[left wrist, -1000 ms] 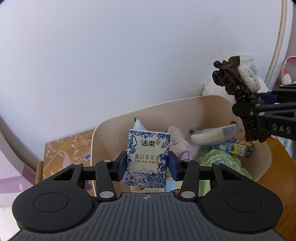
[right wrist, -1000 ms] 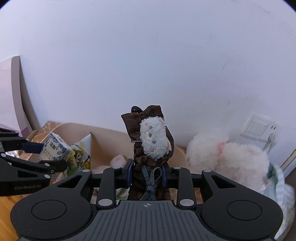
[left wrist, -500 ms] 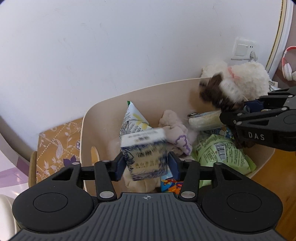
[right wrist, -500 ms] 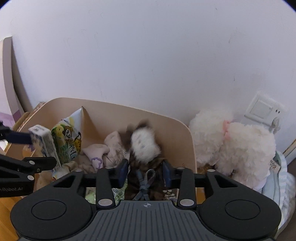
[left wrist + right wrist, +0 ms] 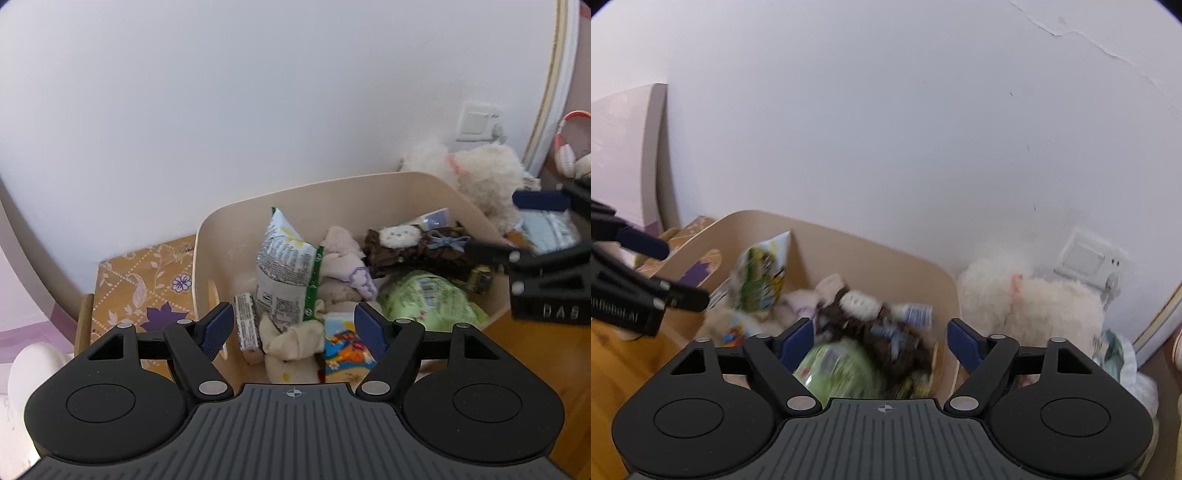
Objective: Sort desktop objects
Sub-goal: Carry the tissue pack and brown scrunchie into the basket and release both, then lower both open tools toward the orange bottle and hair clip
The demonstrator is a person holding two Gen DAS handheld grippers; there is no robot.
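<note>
A beige bin (image 5: pixel 332 192) (image 5: pixel 886 251) against the wall holds several items. The blue-and-white tissue pack (image 5: pixel 246 326) lies on its side at the bin's left. The brown scrunchie with a white fuzzy patch (image 5: pixel 406 245) (image 5: pixel 871 325) lies on top at the back right. My left gripper (image 5: pixel 293 328) is open and empty just above the bin's near edge. My right gripper (image 5: pixel 881 339) is open and empty above the bin's right side; it shows at the right edge of the left wrist view (image 5: pixel 543 254).
In the bin lie a snack bag (image 5: pixel 284 262), a green packet (image 5: pixel 432 299), pale socks (image 5: pixel 343 266) and a cartoon pack (image 5: pixel 345 350). A white plush toy (image 5: pixel 480 177) (image 5: pixel 1034 310) sits right of the bin. A floral box (image 5: pixel 147 288) stands to the left. A wall socket (image 5: pixel 1089 258) is behind.
Both grippers opened. The tissue pack dropped from the left gripper into the bin, and the scrunchie dropped from the right gripper onto the pile. Both grippers tilted down toward the bin.
</note>
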